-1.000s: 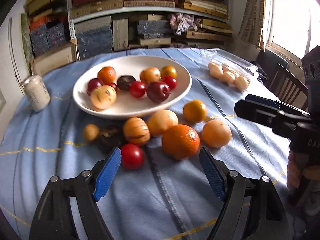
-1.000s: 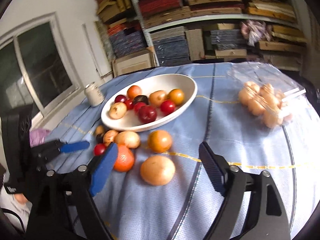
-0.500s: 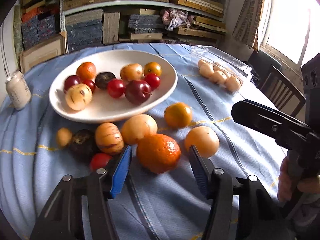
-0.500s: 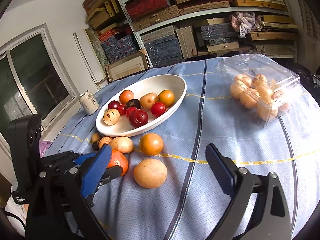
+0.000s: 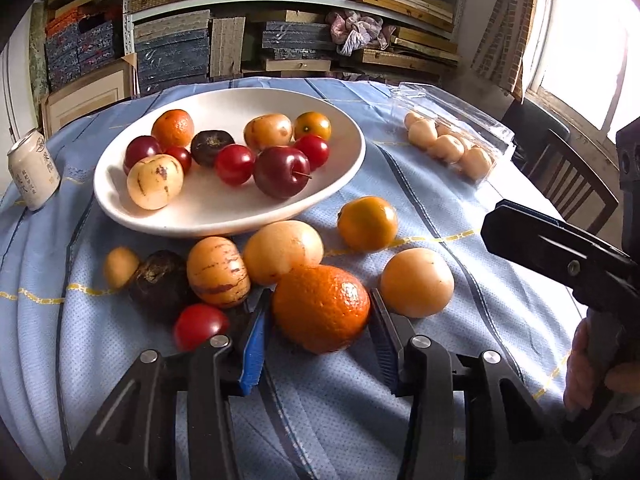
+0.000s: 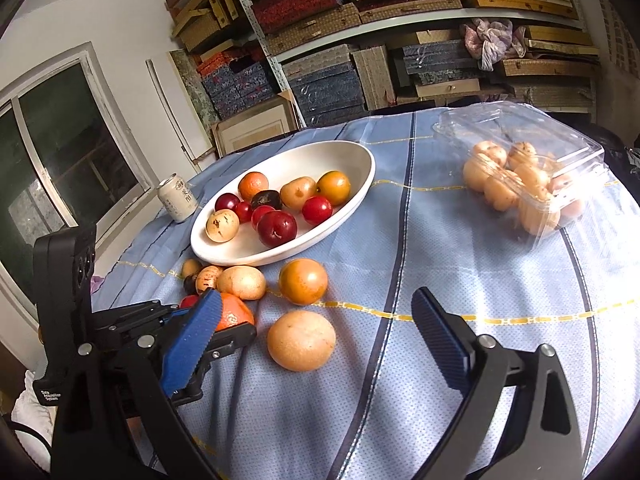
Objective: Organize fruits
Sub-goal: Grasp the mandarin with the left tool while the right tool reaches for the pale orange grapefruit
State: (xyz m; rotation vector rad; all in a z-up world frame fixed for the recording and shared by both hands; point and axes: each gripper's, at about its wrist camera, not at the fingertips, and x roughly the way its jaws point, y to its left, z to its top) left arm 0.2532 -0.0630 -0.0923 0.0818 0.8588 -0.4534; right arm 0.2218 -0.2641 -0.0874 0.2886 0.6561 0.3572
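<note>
Left gripper (image 5: pixel 320 320) jaws just closing round the orange (image 5: pixel 321 307), pads at its sides, prob. for the bowl (image 5: pixel 224 216); right gripper (image 6: pixel 316 320) wide open, empty.

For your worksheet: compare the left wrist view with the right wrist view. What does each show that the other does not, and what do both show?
Only the left wrist view: a wooden chair by a bright window, and the left gripper with its jaws, which have just been closing, either side of the orange.

Only the right wrist view: a dark sliding window, and the right gripper standing open.

Both: the white bowl, can, clear box and shelves.
</note>
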